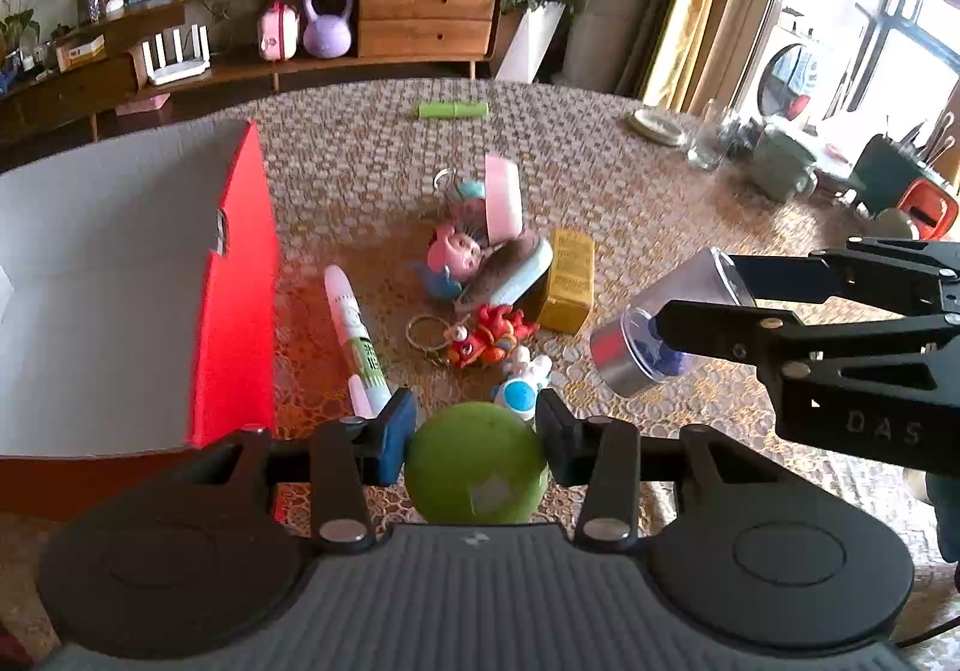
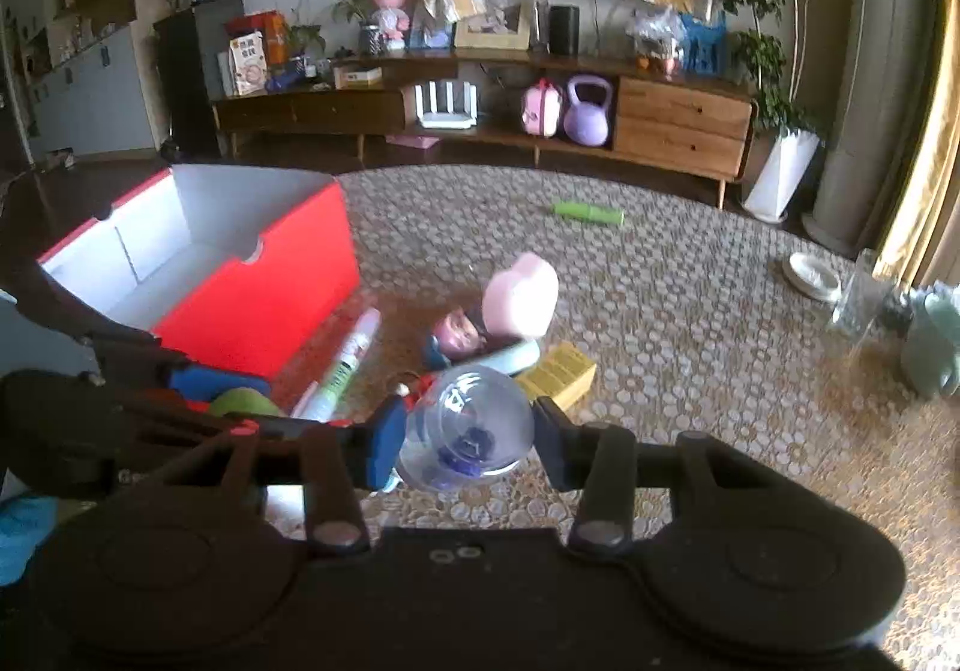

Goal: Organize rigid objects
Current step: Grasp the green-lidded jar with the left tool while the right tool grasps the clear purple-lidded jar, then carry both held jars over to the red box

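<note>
My left gripper point(image 1: 477, 440) is shut on a green ball point(image 1: 474, 467), held above the patterned table just right of the open red box point(image 1: 234, 287). My right gripper point(image 2: 468, 440) is shut on a clear plastic jar point(image 2: 468, 425) with a blue thing inside; in the left wrist view the same jar point(image 1: 654, 323) hangs in the air at the right. Between them on the table lies a pile: a white tube point(image 1: 354, 335), a red dragon keyring point(image 1: 486, 335), a small white-and-blue figure point(image 1: 522, 383), a yellow box point(image 1: 567, 281), a pink doll point(image 1: 453, 257) and a pink case point(image 1: 504, 200).
A green cylinder point(image 1: 453, 109) lies at the far side of the table. Plates point(image 1: 657, 125), a glass point(image 1: 708, 146) and a green mug point(image 1: 780, 167) stand at the right. The red box point(image 2: 198, 275) has a white, empty inside. A wooden sideboard point(image 1: 420, 20) stands behind.
</note>
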Demonstrator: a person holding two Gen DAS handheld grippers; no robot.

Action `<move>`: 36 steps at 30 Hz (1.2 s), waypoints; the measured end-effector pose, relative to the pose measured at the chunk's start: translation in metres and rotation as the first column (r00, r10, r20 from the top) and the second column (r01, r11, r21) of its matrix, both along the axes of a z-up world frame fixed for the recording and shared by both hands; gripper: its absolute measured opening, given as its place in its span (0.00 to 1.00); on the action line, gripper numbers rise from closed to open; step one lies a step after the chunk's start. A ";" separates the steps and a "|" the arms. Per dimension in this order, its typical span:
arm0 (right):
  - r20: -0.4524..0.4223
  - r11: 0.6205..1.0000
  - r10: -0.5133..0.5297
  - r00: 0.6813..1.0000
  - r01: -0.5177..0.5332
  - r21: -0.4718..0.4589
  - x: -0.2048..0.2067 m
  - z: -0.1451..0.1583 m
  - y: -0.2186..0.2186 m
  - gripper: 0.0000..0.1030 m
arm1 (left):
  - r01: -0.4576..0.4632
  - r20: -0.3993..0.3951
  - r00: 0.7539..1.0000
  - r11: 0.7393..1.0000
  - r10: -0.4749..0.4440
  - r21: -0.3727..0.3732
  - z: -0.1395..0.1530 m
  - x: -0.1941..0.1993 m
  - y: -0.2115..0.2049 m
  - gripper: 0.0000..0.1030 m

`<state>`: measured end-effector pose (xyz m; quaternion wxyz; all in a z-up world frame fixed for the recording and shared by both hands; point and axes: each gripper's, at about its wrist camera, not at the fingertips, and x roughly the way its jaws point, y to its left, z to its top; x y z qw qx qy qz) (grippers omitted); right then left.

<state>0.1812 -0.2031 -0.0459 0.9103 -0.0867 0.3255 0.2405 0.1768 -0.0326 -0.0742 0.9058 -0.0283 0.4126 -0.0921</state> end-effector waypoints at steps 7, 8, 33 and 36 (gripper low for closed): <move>0.029 1.000 0.003 1.000 -0.003 0.019 -0.011 0.023 0.007 0.44 | -0.007 0.022 1.000 0.999 0.008 -0.042 0.027 -0.011 0.016 0.41; 0.035 1.000 0.006 0.999 -0.007 0.019 -0.013 0.027 0.009 0.44 | -0.012 0.024 1.000 0.999 0.013 -0.051 0.031 -0.011 0.019 0.41; 0.053 0.995 0.079 0.995 -0.082 0.054 -0.015 0.050 0.059 0.44 | 0.062 0.027 0.997 0.993 -0.065 0.103 0.043 -0.069 0.087 0.58; 0.044 0.995 0.076 0.996 -0.078 0.058 -0.016 0.046 0.056 0.44 | 0.031 0.068 0.997 0.997 -0.036 0.069 0.035 -0.076 0.086 0.84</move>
